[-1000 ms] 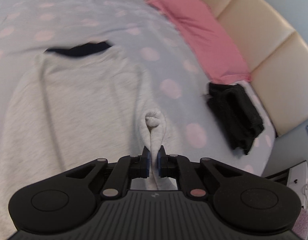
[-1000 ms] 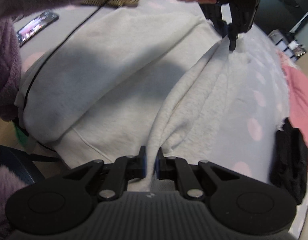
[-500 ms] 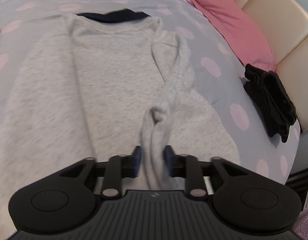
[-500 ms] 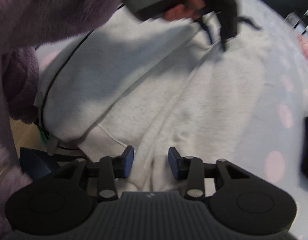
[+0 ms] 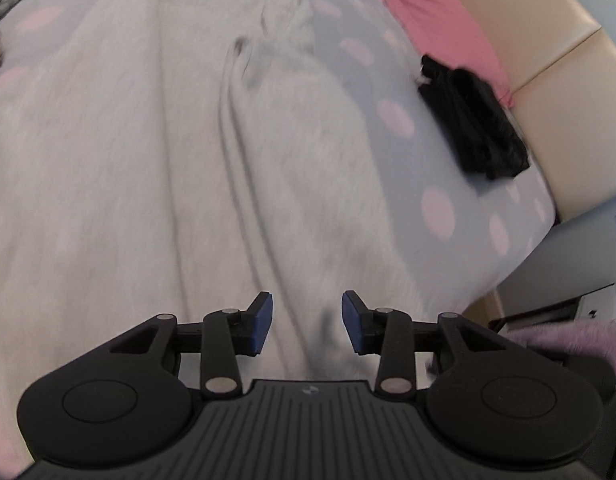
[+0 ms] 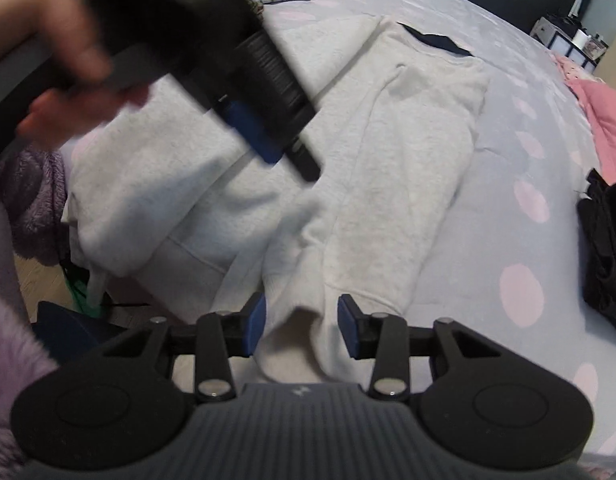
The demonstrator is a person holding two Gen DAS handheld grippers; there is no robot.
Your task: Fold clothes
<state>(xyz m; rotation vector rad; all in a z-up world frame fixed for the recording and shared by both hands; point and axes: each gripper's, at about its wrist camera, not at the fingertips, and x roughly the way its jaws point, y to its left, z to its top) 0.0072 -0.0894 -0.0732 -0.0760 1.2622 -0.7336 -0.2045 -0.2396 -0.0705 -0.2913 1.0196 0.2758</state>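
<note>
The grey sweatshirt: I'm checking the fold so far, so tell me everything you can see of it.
The grey sweatshirt looks like soft, light heather fleece with a dark navy neckline at its far end. It lies flat on the polka-dot bedspread, one side folded lengthwise over the body, leaving long creases. Its near hem sits between the open fingers of the right tool. The left tool, also open, hovers over it. Neither grips it.

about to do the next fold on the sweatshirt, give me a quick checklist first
1. Left gripper open, holding nothing: ok.
2. Right gripper open, cloth between the fingers but not pinched: ok.
3. Sleeve folded in over the sweatshirt body: ok.
4. Folded part flat: not ok, ridges run along it.
5. Black clothes apart from the sweatshirt: ok.
6. Hem edges lined up: cannot tell, the grippers hide them.
</note>
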